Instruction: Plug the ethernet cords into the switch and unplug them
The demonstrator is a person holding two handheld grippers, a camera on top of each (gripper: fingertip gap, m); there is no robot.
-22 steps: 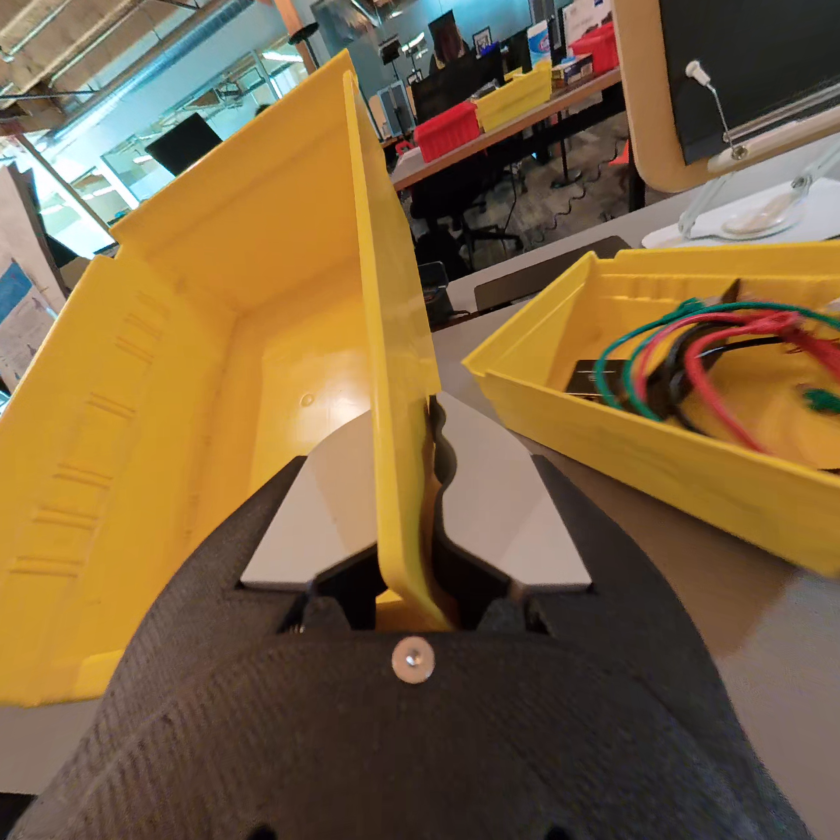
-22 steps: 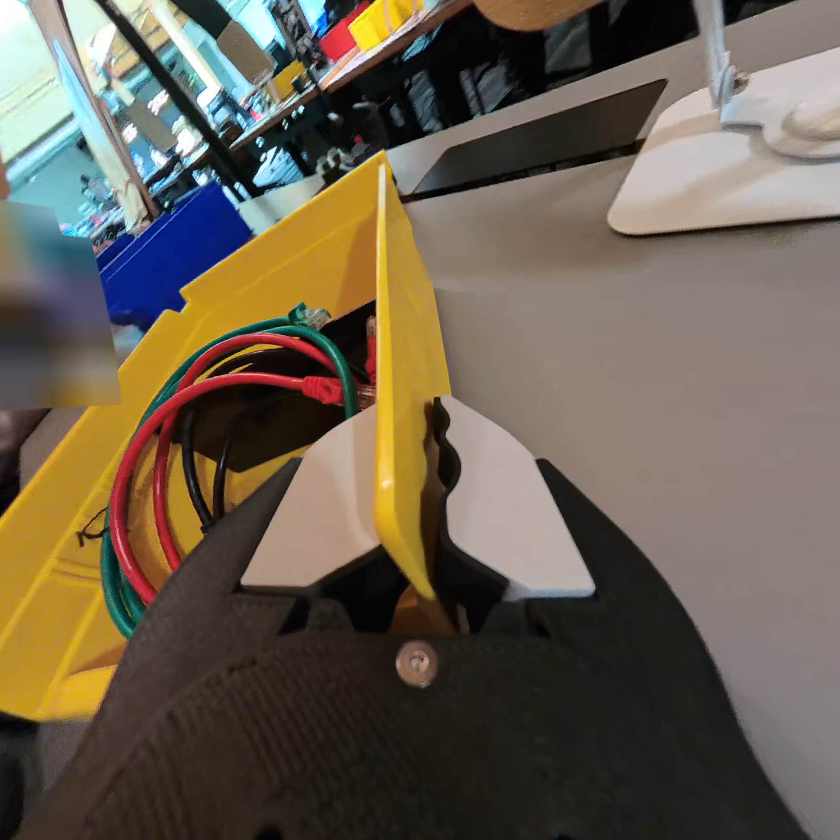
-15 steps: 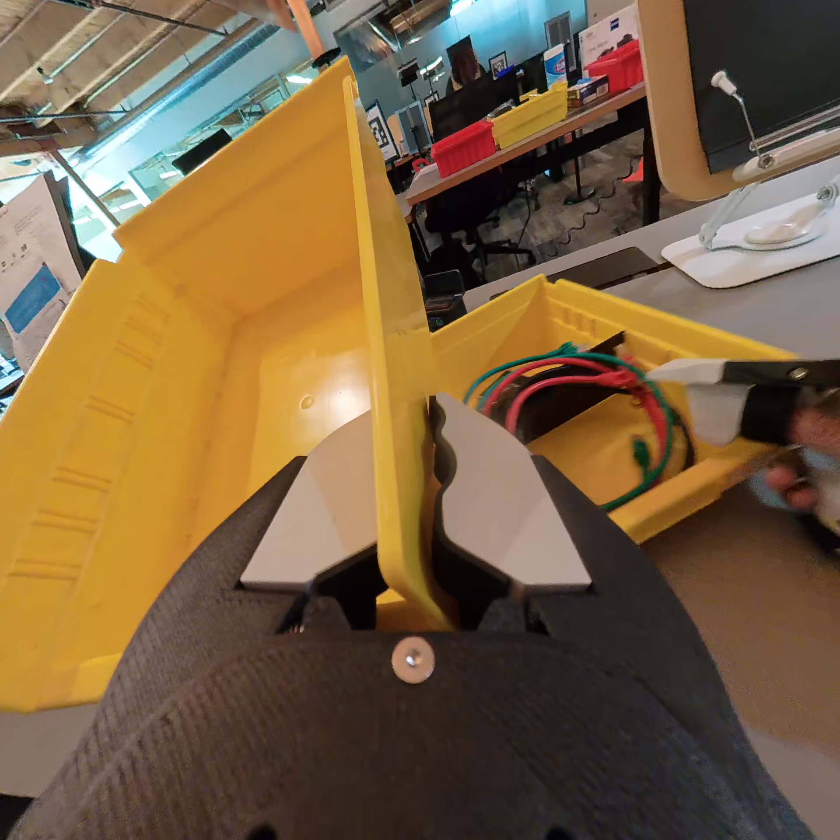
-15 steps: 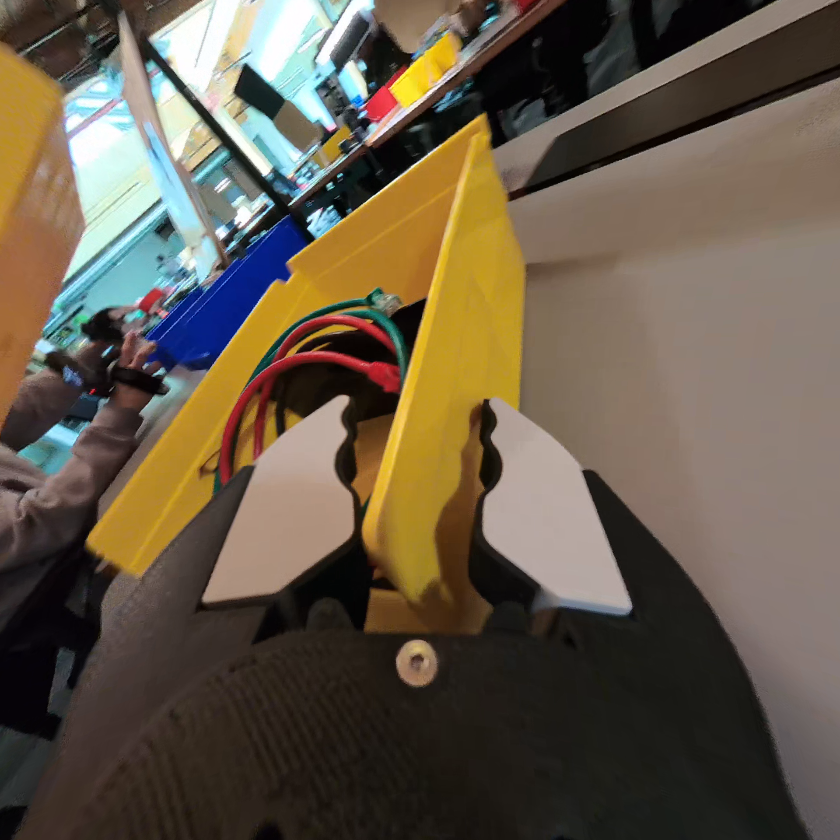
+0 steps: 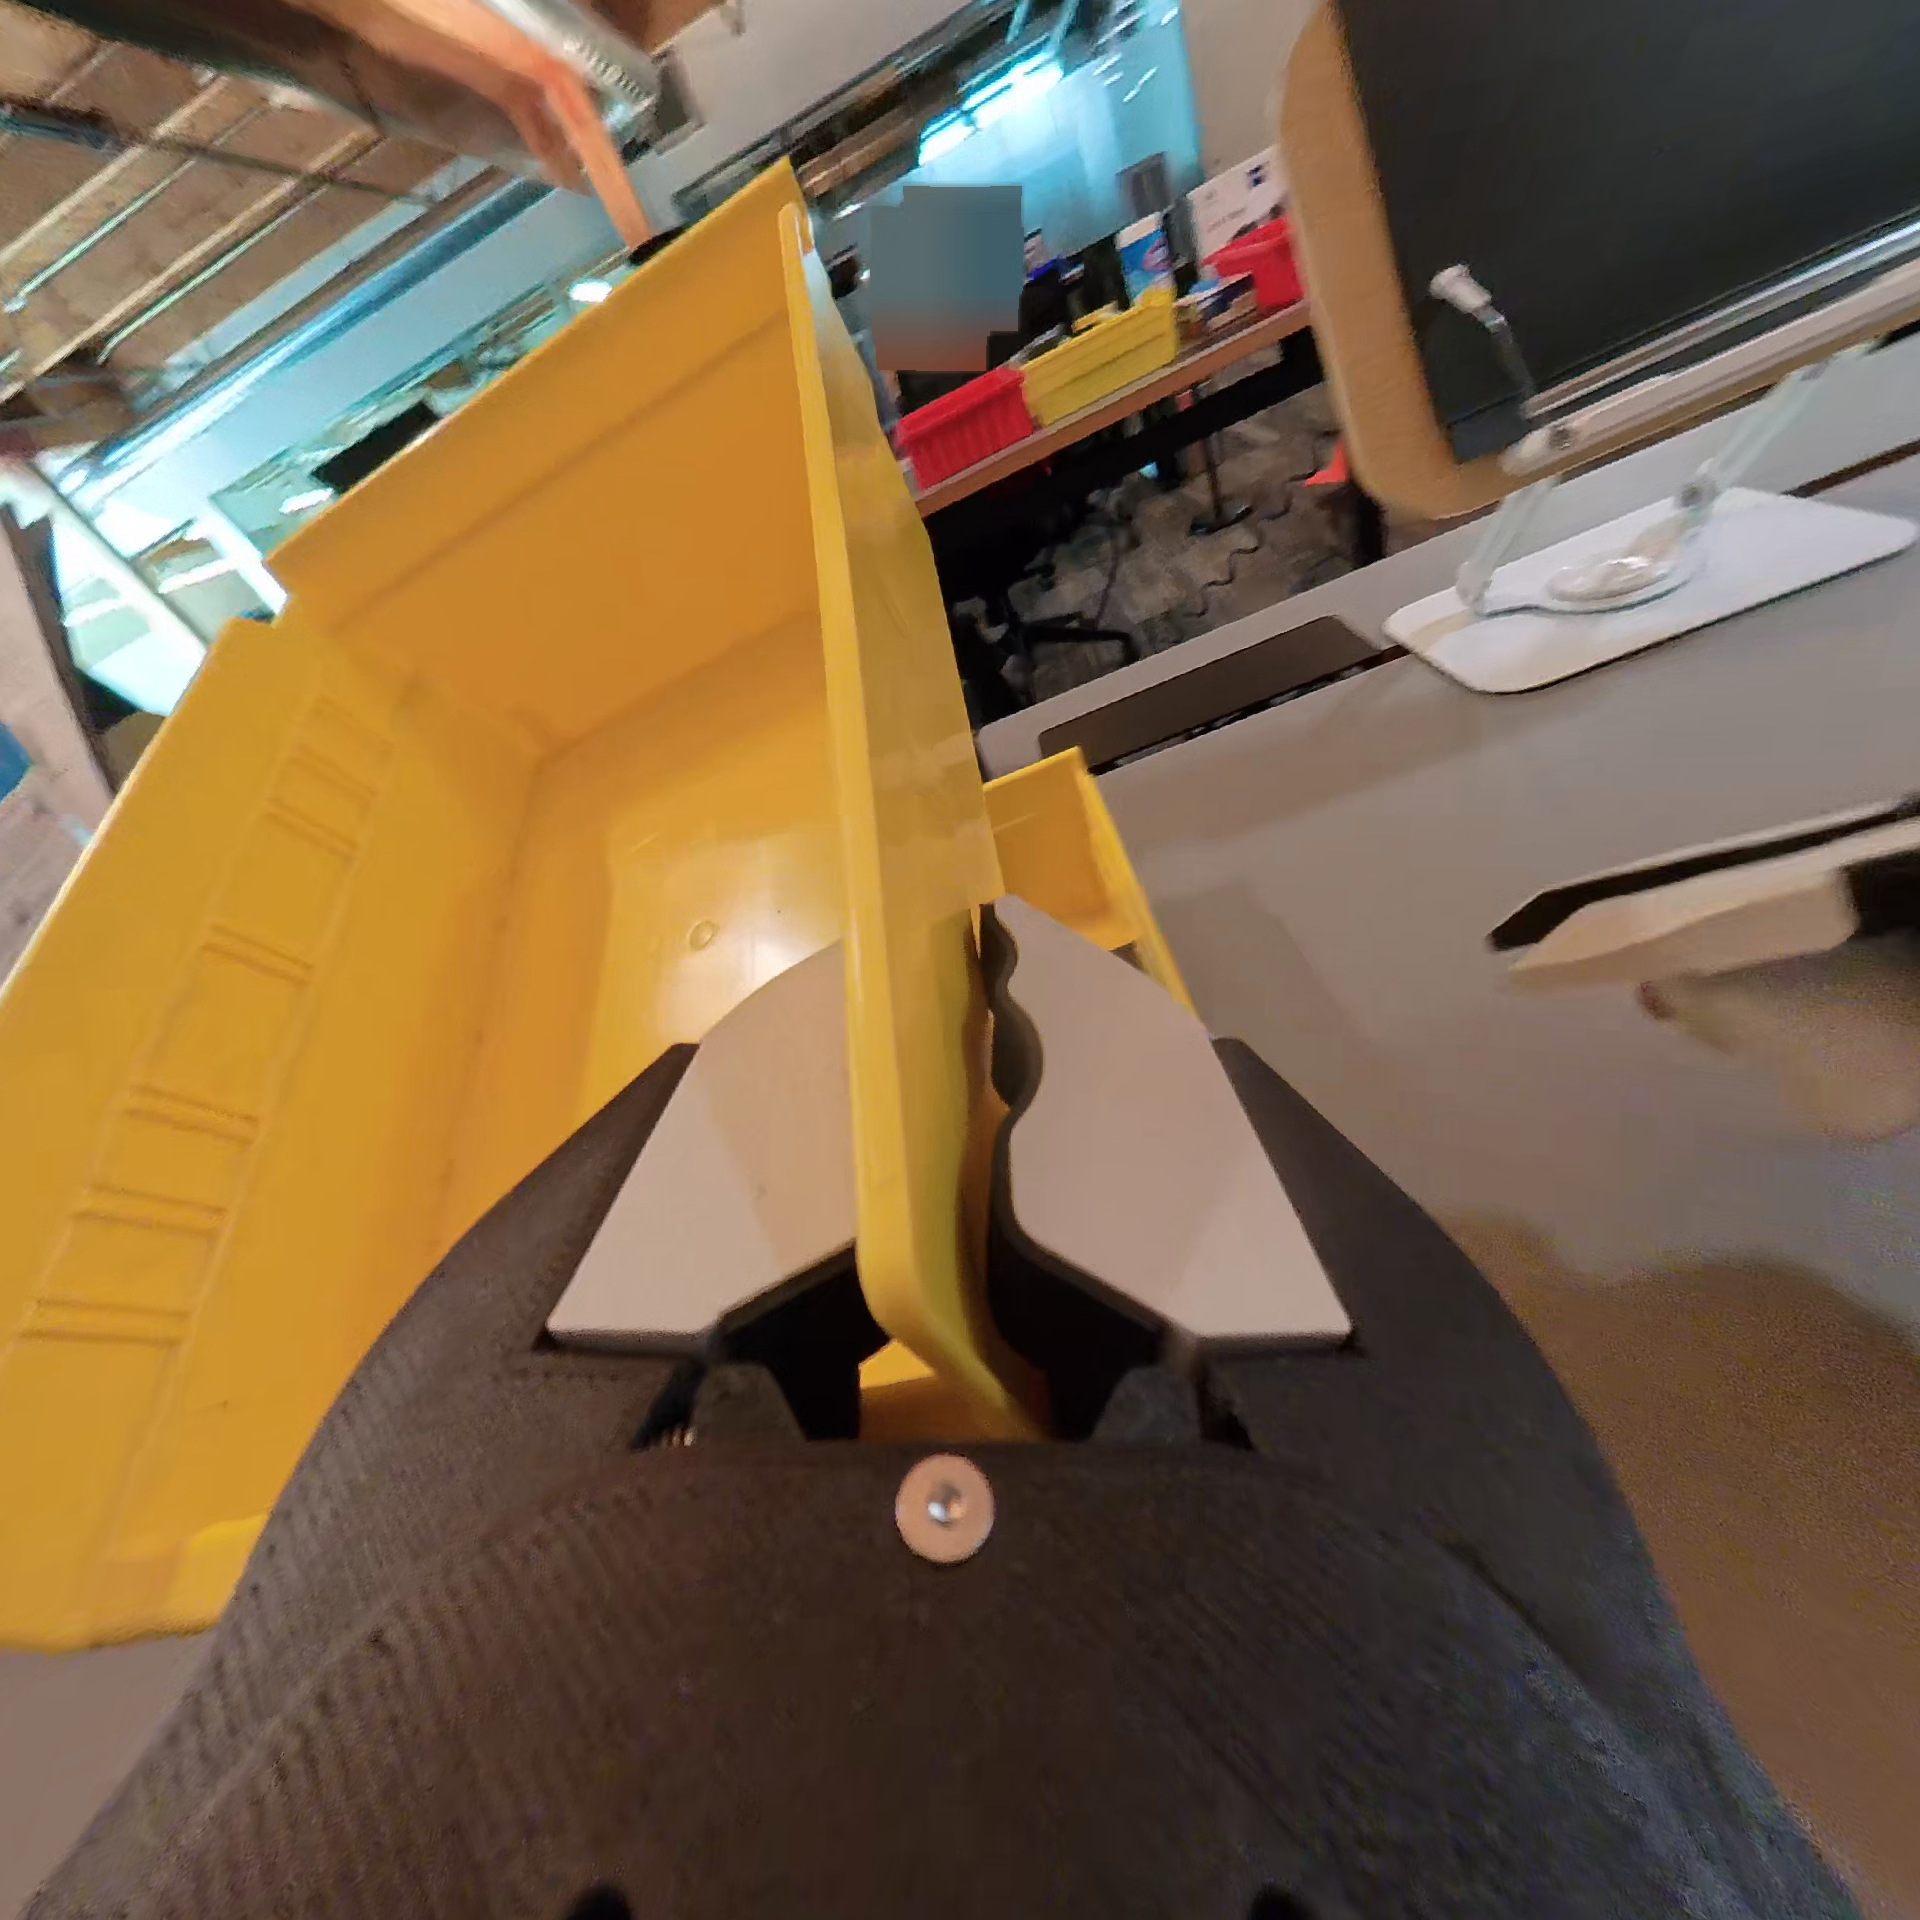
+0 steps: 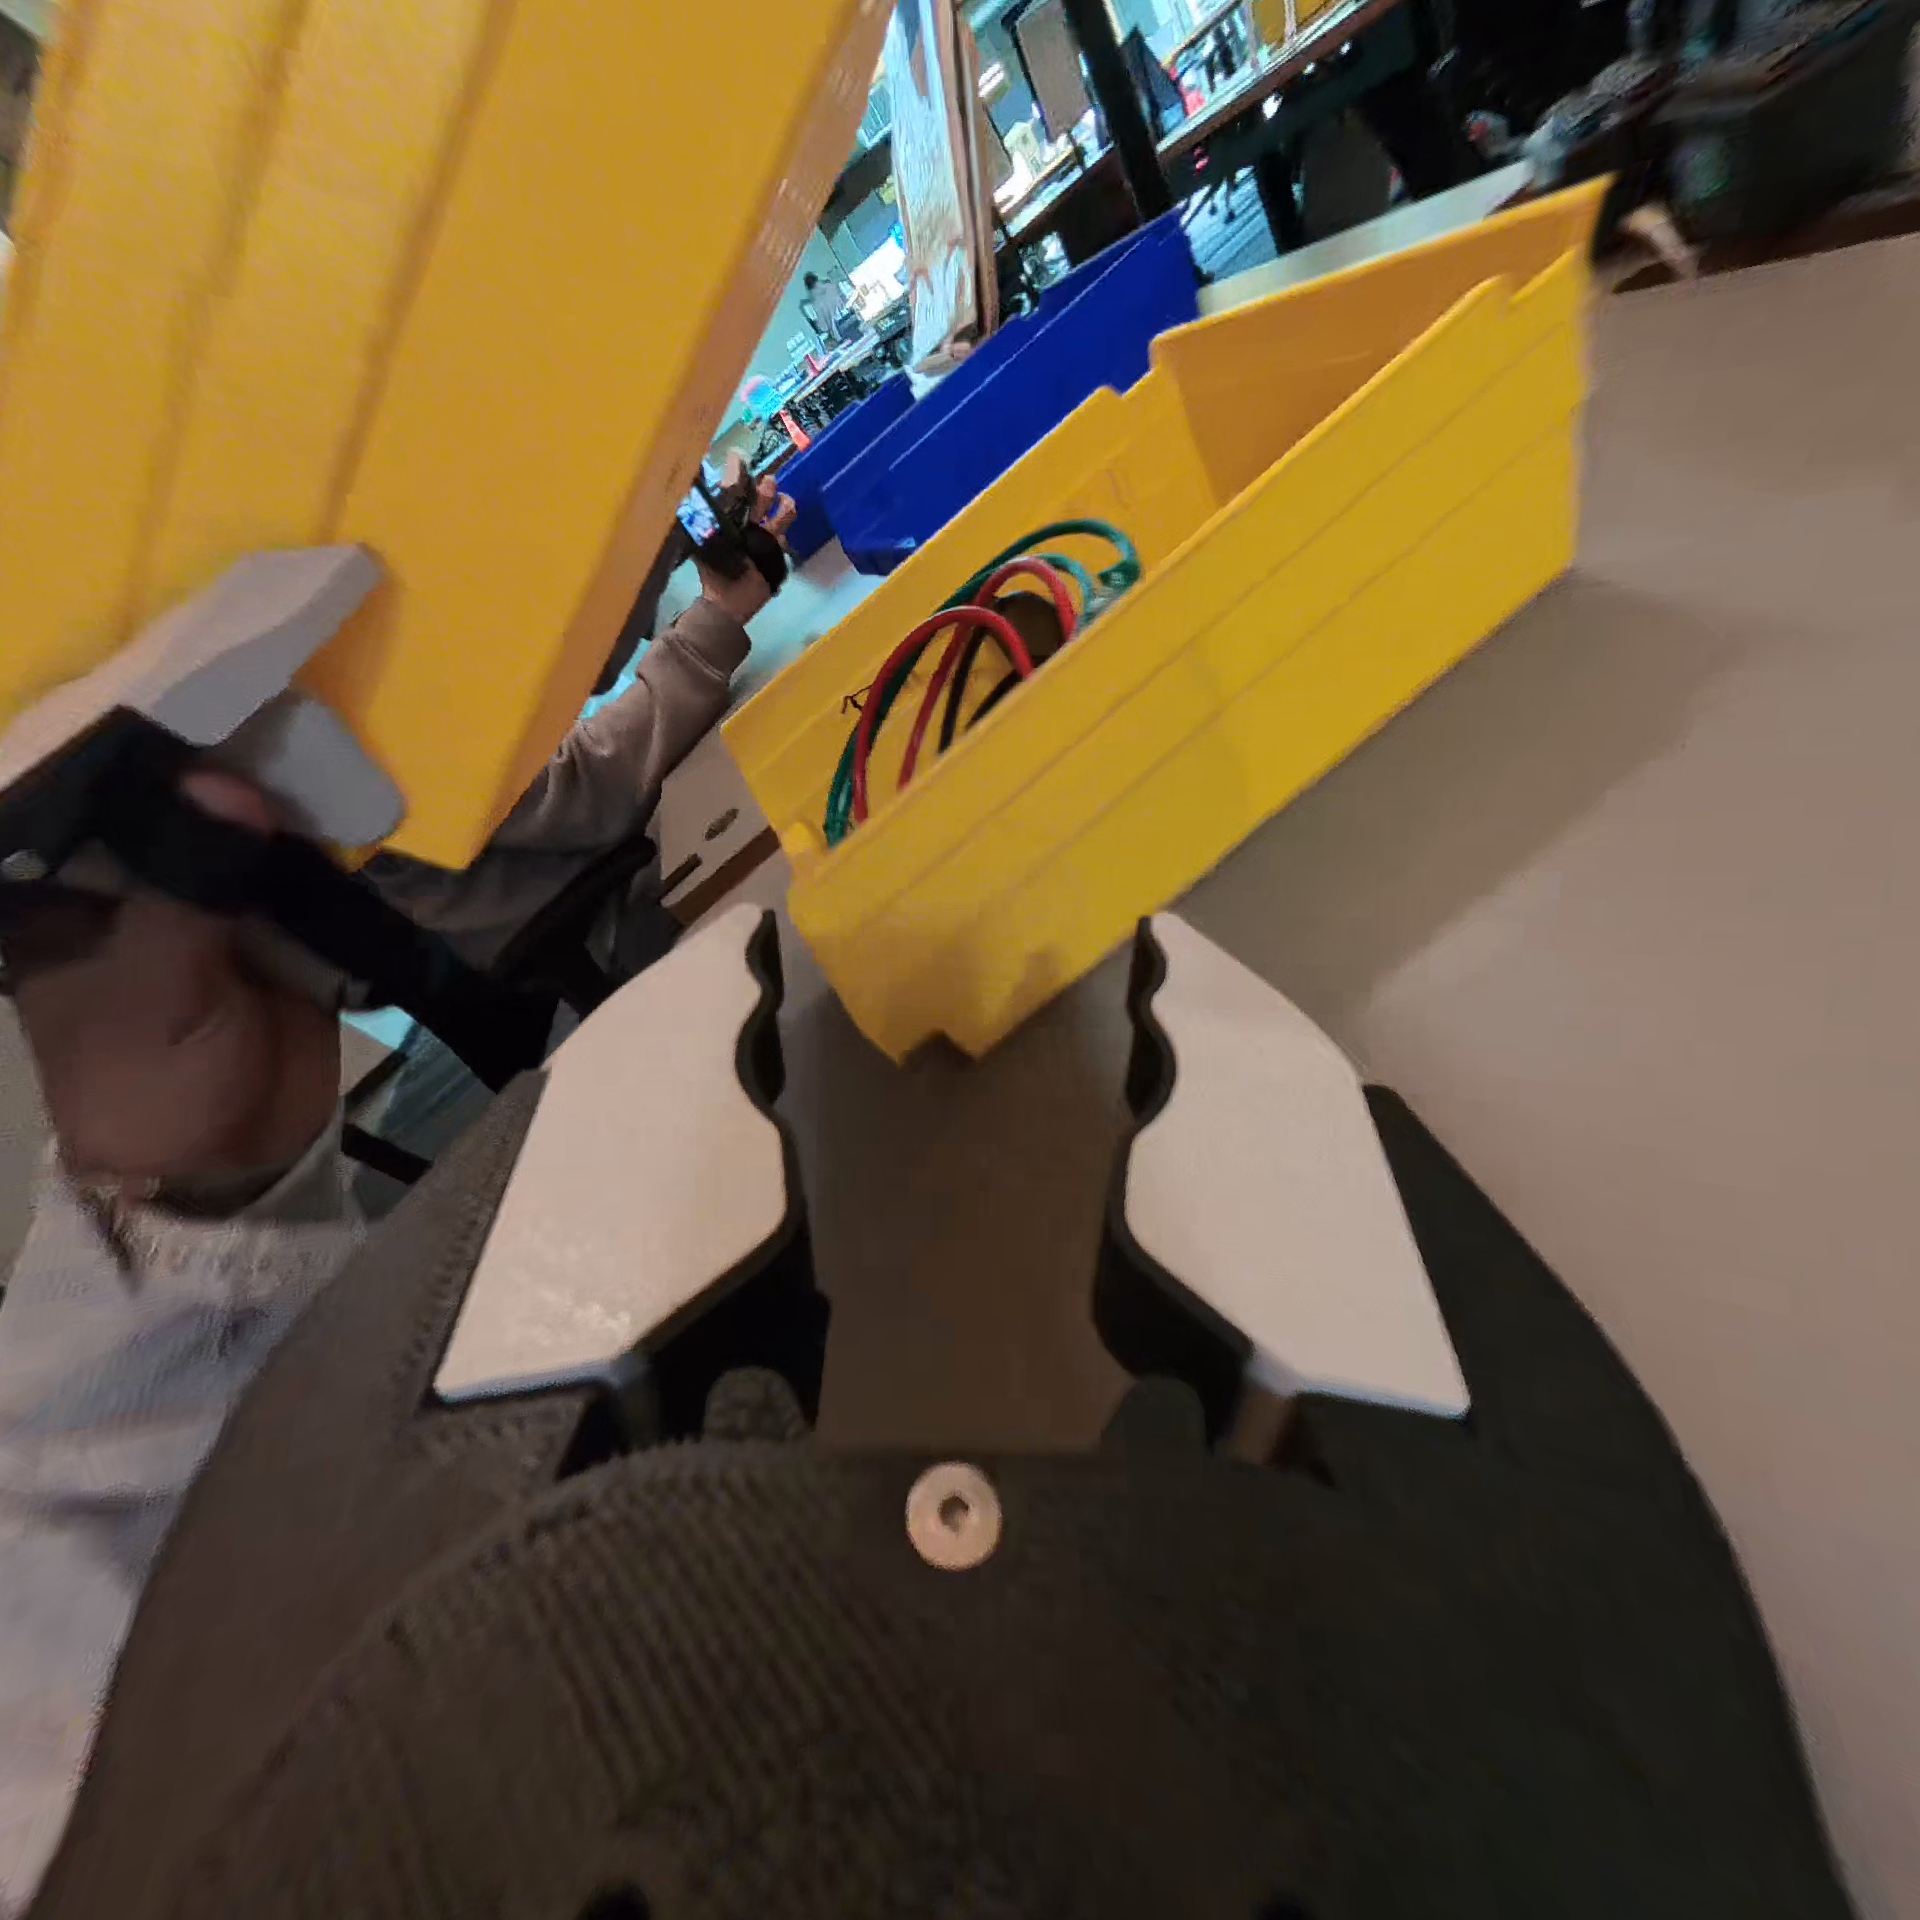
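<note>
— Two yellow bins are in front of us; how far along are we?

— Barely begun, we judge. Our ethernet cords (image 6: pixel 966 665) (red, green and black loops) lie coiled in the second yellow bin (image 6: pixel 1247 665) on the grey table (image 6: pixel 1714 727), none visibly plugged in. We cannot make out the switch; something dark sits under the cords.

— And our grippers?

— Our left gripper (image 5: pixel 925 1101) is clamped tight on the side wall of an empty yellow bin (image 5: pixel 416 831), holding it tilted above the table. Our right gripper (image 6: pixel 951 1049) is spread wide, gripping nothing, its fingertips just beside the near corner of the bin with the cords.

— What remains?

— Everything: plugging, then unplugging.
</note>
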